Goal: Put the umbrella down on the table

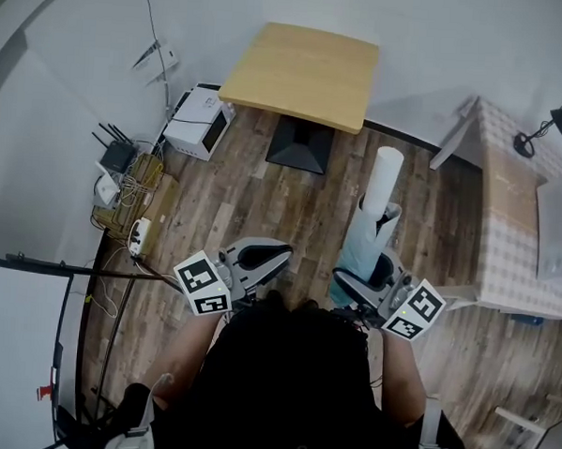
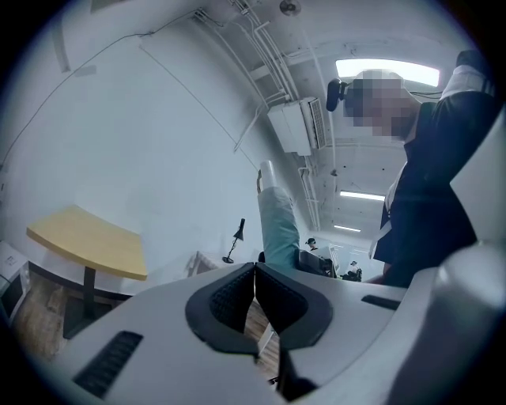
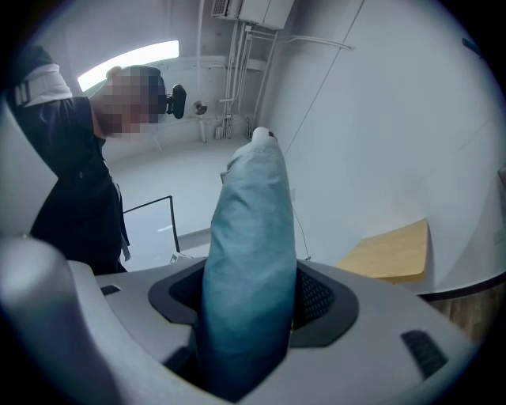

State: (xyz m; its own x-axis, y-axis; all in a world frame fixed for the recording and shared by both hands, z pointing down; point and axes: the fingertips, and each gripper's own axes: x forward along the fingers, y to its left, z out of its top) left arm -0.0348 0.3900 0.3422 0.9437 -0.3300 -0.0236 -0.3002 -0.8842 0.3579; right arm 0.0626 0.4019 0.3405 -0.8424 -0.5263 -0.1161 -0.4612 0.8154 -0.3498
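Observation:
A folded pale teal umbrella [image 1: 370, 235] with a white handle end [image 1: 387, 168] stands upright in my right gripper [image 1: 367, 284], whose jaws are shut on its fabric [image 3: 249, 269]. It points up and forward over the wooden floor. My left gripper [image 1: 260, 257] hangs beside it with its jaws shut and nothing between them; its fingertips [image 2: 254, 286] meet. The left gripper view also catches the umbrella [image 2: 278, 229] off to the right. The light wooden table [image 1: 303, 72] stands ahead on a black base, apart from the umbrella.
A table with a checked cloth [image 1: 516, 222] and a black desk lamp [image 1: 548, 122] stands at the right. A white box device [image 1: 200, 121], routers and cables [image 1: 124, 178] lie by the left wall. A black rail [image 1: 72, 269] crosses the lower left.

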